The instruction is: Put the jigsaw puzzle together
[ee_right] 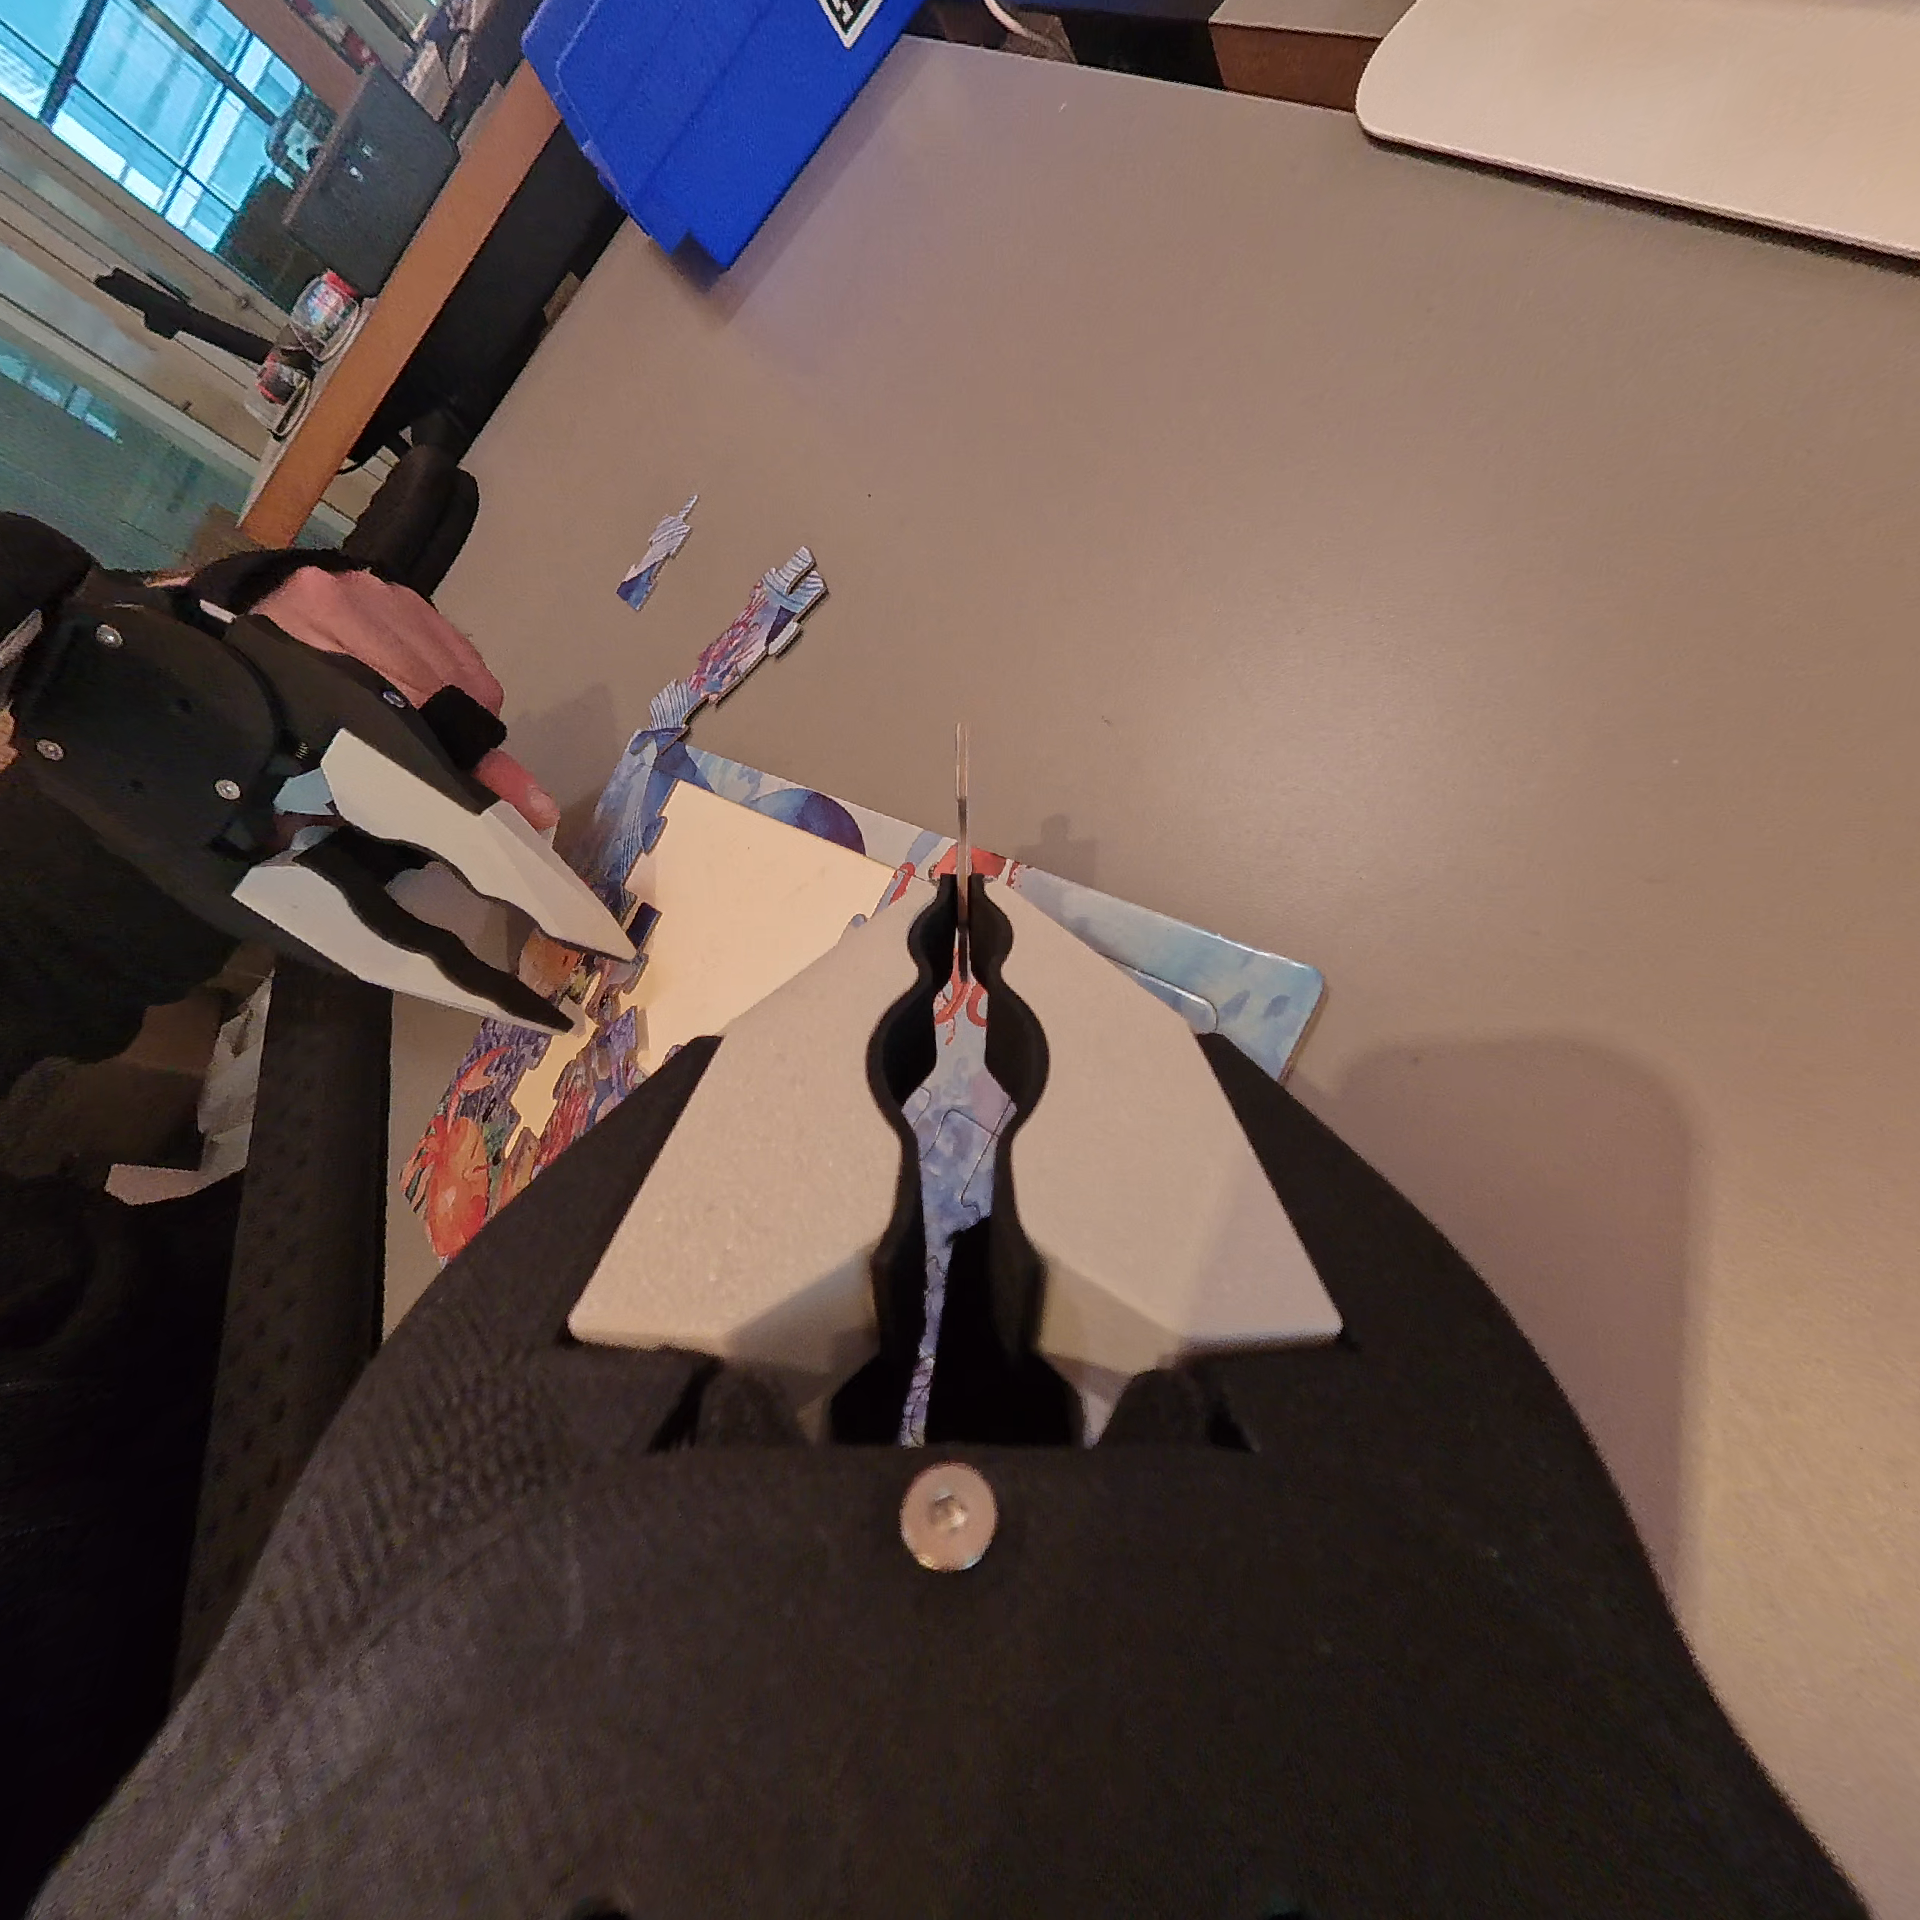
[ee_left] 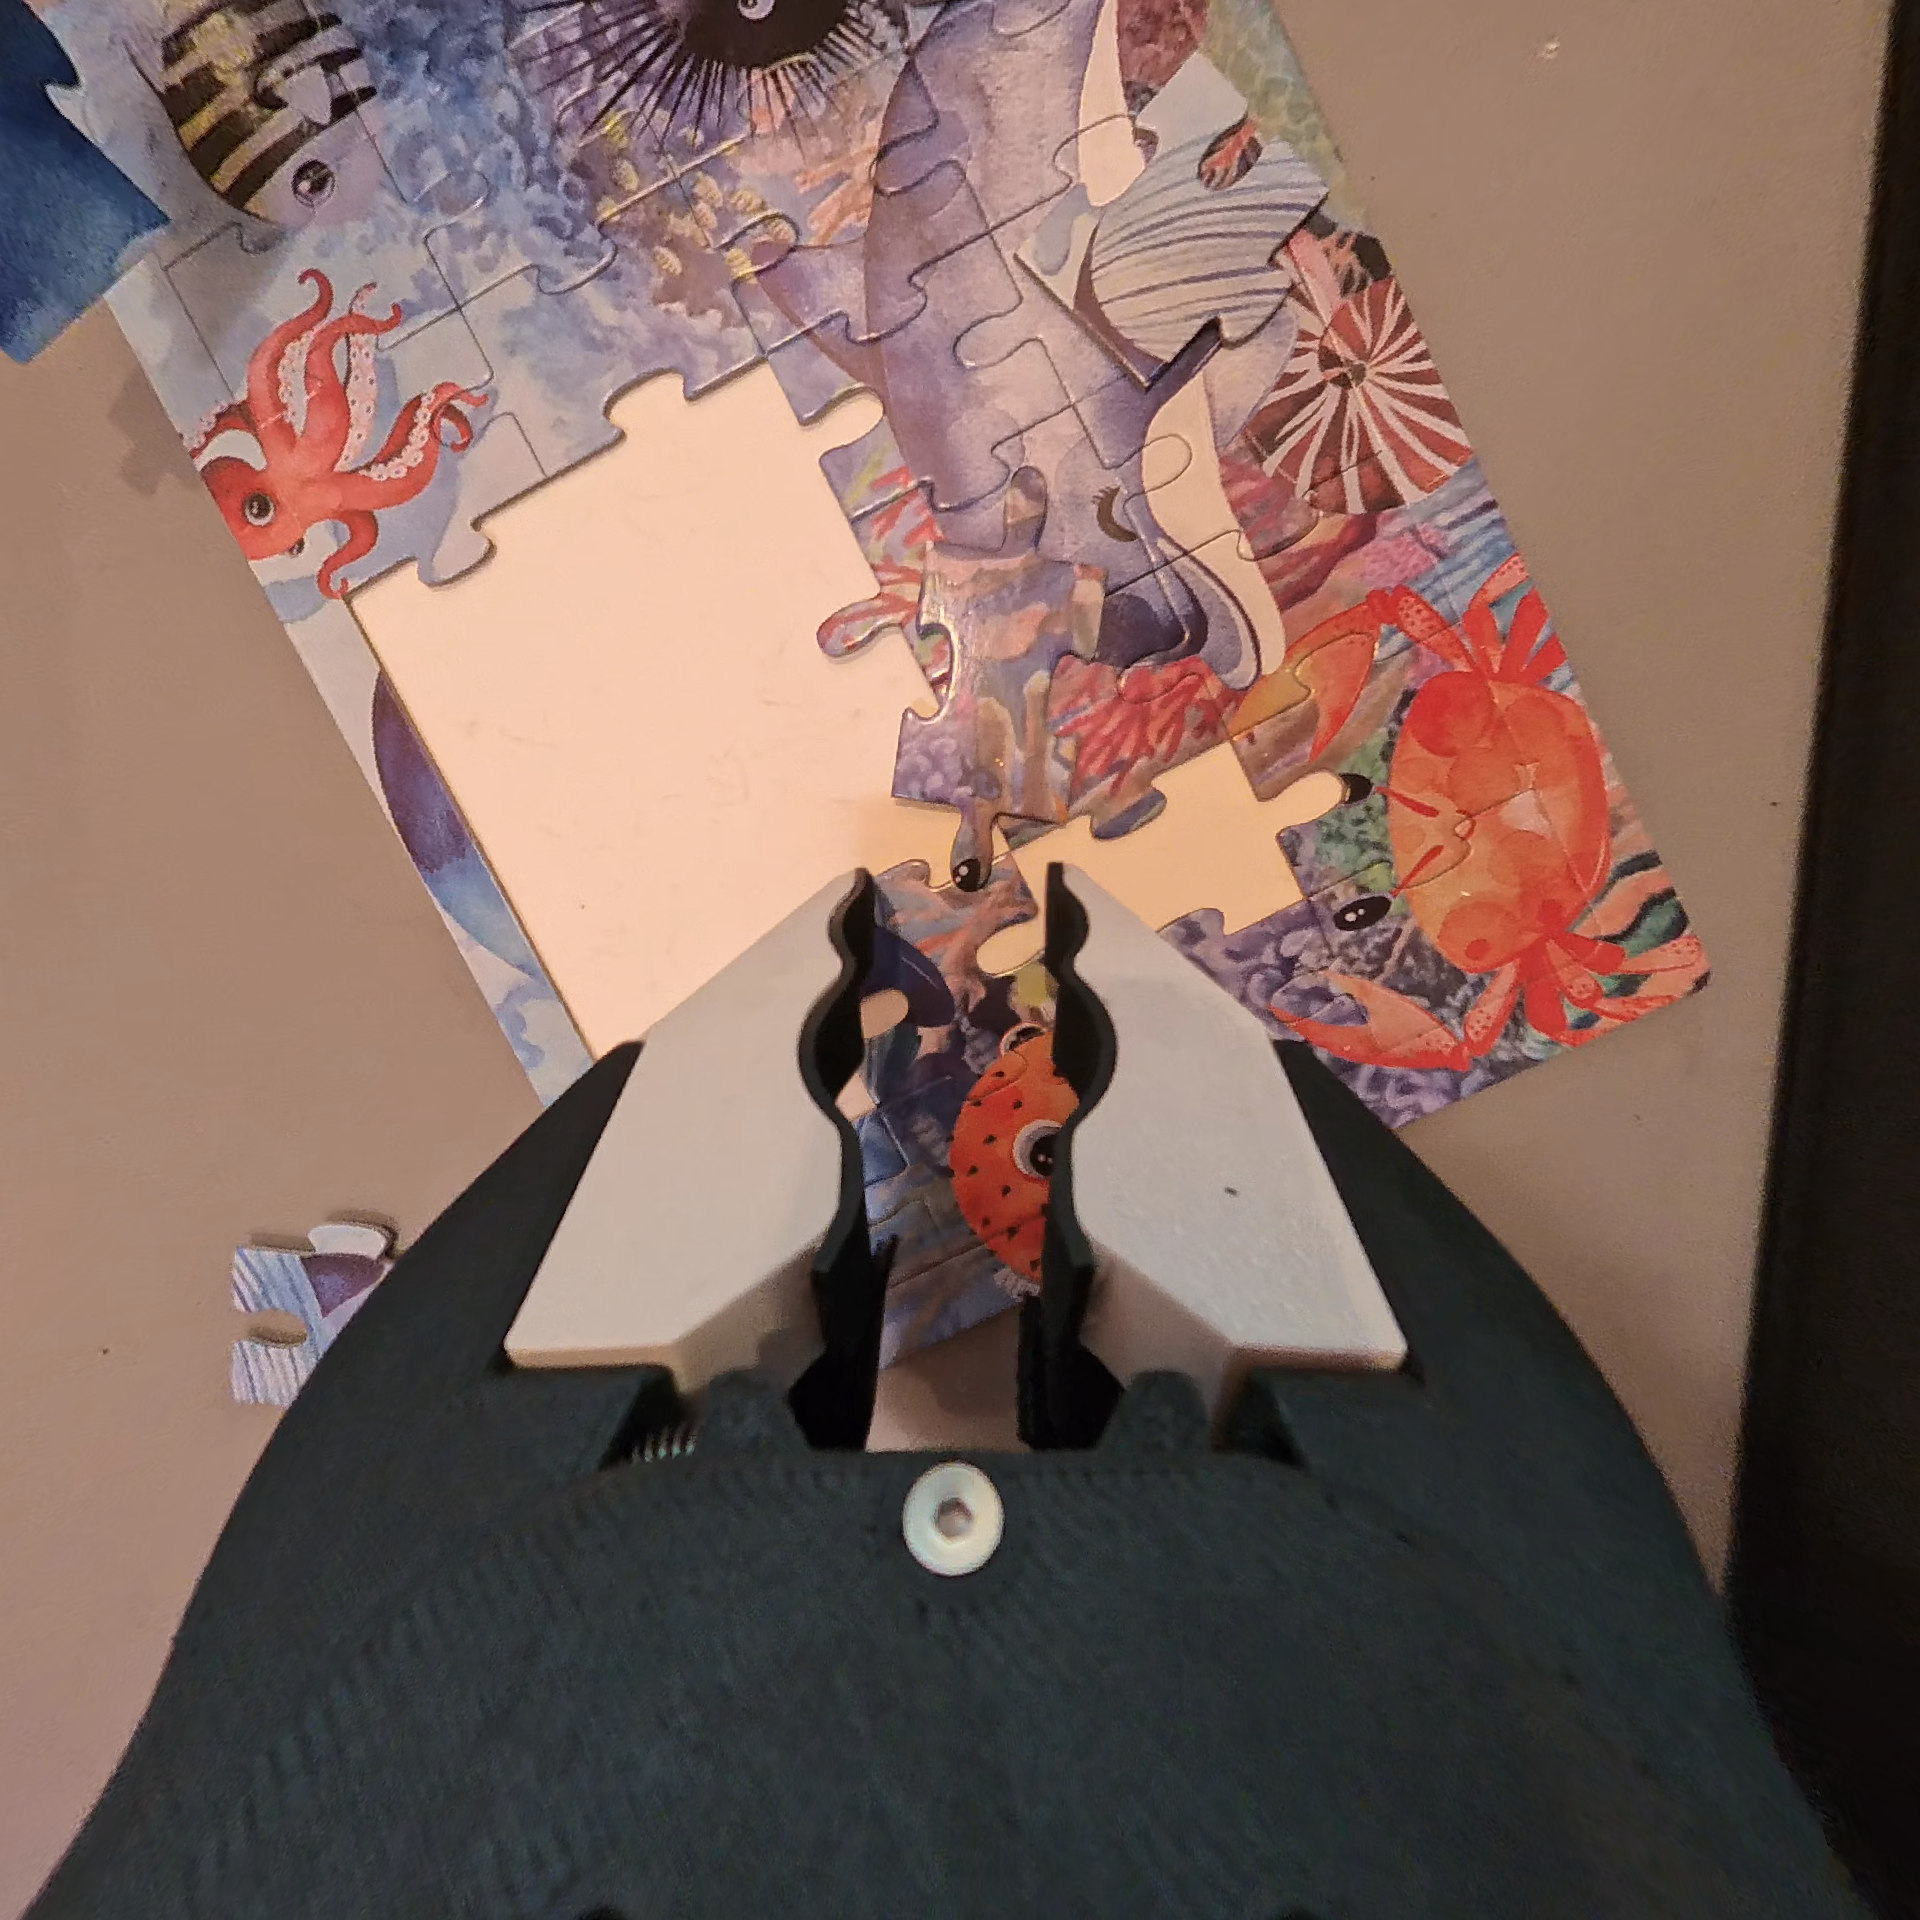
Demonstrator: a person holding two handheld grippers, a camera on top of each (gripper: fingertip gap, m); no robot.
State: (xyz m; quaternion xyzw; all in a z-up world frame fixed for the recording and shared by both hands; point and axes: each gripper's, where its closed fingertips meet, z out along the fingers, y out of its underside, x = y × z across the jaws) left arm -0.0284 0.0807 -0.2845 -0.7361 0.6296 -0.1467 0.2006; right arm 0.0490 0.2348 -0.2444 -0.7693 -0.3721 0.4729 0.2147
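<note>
Left gripper (ee_left: 961, 883): fingers parted a little, nothing between them, tips low over the near edge of the puzzle, beside the orange spotted fish.
Right gripper (ee_right: 961, 894): fingers pressed together on a thin puzzle piece (ee_right: 963, 800) held edge-on, which sticks out past the tips, above the far side of the puzzle.
Hand (ee_right: 416, 634): a person's hand grips the left gripper, seen at the left of the right wrist view.
Puzzle (ee_left: 1039, 416): a sea-animal picture, partly assembled, lying flat on the table (ee_right: 1351, 520); a red octopus at the left, an orange crab at the right, a whale in the middle.
Gaps: a large bare cream area (ee_left: 644, 665) left of centre and a smaller one (ee_left: 1174, 831) near the crab.
Raised piece (ee_left: 997, 696): sits on top of its neighbours by the smaller gap, not pressed flat.
Loose pieces: one (ee_left: 301, 1309) on the table near the left gripper; several more (ee_right: 769, 623) lie beyond the puzzle.
Blue bin (ee_right: 707, 114): at the far edge of the table.
</note>
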